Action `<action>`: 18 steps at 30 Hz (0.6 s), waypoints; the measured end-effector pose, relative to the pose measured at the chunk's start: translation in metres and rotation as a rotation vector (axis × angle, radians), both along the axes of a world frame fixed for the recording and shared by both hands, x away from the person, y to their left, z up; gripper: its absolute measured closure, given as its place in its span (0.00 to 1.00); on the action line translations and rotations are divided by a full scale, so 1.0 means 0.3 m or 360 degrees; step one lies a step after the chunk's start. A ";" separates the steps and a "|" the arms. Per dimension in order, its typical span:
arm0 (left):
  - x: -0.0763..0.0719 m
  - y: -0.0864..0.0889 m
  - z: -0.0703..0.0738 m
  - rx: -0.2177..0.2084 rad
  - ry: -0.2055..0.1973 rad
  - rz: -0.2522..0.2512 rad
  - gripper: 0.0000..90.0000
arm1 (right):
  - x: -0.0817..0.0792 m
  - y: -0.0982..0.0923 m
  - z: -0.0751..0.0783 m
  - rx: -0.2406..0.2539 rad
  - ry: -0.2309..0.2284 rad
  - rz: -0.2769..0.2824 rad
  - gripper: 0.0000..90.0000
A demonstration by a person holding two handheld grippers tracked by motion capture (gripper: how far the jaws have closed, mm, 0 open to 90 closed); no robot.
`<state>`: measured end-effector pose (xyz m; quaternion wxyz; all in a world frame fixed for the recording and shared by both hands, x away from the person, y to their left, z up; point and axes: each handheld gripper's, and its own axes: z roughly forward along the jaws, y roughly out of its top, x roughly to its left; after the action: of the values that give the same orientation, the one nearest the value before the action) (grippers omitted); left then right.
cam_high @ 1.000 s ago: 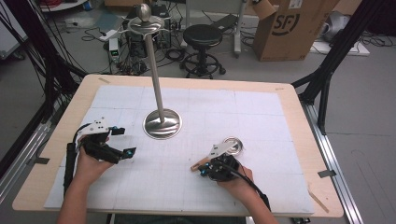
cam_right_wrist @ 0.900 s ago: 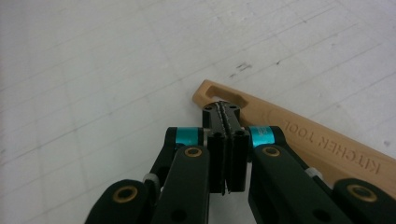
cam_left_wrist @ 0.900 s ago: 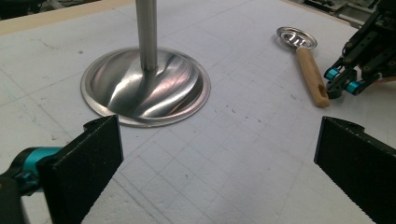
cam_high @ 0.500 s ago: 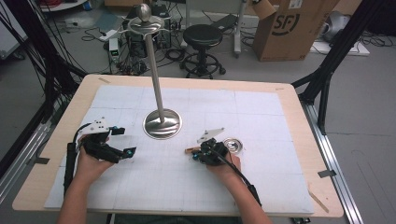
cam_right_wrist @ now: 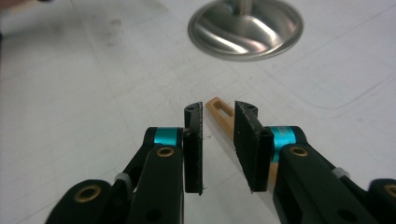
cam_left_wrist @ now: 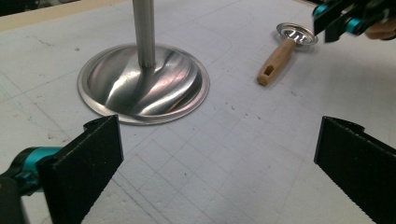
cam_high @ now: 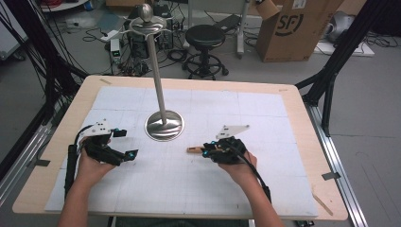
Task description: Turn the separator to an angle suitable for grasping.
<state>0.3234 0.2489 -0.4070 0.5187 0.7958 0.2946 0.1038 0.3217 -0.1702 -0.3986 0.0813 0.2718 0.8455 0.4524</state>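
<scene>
Gridded white mat on the table [cam_high: 56, 142], steel stand base [cam_high: 164, 125] in the middle. My right gripper [cam_right_wrist: 218, 140] has just been opening its fingers a bit, nothing pinched, hovering over the wooden-handled strainer [cam_left_wrist: 282, 49] lying flat near the base. My left gripper [cam_left_wrist: 215, 158] has fingers wide apart, empty.

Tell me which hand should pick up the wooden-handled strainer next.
Right. The right gripper sits over the strainer, its jaws have just been opening with the handle loosely between them; the left gripper waits farther off, open.
</scene>
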 end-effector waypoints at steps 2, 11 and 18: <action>0.000 0.000 0.000 0.0001 -0.0001 0.0003 0.02 | -0.021 -0.053 0.028 0.0069 -0.0038 -0.0015 0.74; 0.002 -0.003 -0.001 -0.0021 -0.0002 -0.0005 0.02 | -0.041 -0.182 0.061 0.0178 -0.0116 -0.0054 0.53; -0.002 0.001 0.005 -0.0076 -0.0013 -0.0034 0.02 | -0.049 -0.208 0.069 0.0178 -0.0206 -0.0059 0.45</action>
<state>0.3229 0.2491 -0.4055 0.5399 0.7858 0.2864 0.0944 0.3070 -0.2326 -0.3779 0.1289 0.2618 0.8066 0.5141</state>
